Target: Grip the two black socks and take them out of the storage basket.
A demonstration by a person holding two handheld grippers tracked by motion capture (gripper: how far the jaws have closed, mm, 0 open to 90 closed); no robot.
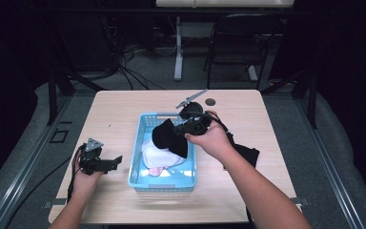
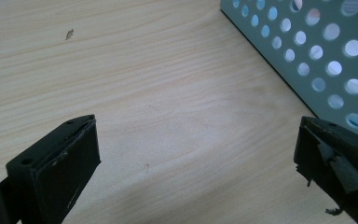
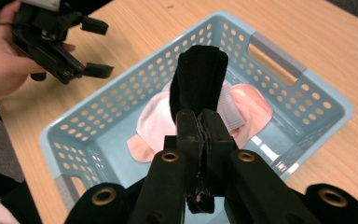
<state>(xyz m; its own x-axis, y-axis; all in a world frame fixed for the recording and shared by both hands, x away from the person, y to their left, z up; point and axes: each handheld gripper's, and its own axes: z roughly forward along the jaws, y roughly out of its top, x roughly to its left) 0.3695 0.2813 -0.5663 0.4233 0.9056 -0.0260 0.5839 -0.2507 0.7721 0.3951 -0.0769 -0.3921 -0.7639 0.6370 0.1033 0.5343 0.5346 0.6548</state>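
The counter (image 1: pixel 124 107) is a pale wooden top. On it, a little right of the middle in the high view, stands the light blue basket (image 1: pixel 137 157), a perforated plastic one with a grip slot in each short end.

Inside the basket lies a bundle of white and pink cloth (image 1: pixel 159 155), resting on the basket floor; from my right tool's camera (image 3: pixel 256 109) it sits directly below the sock I am holding.

Just right of the basket, partly under my right forearm, a dark garment (image 1: pixel 245 152) lies flat on the counter.

My right tool (image 1: pixel 190 128) is above the far half of the basket, its jaws clamped tight together on the black sock (image 1: pixel 169 138). The sock hangs from the jaws over the basket, its lower end close to the white and pink cloth; I cannot tell whether they touch. In the right tool's view the black sock (image 3: pixel 198 86) stands out beyond the closed pads, folded over at its far end.

My left tool (image 1: pixel 106 164) is low over the counter, just left of the basket and apart from it. Its jaws stand wide apart with bare wood between them, and the basket's perforated wall (image 2: pixel 317 51) is just beside one of them.
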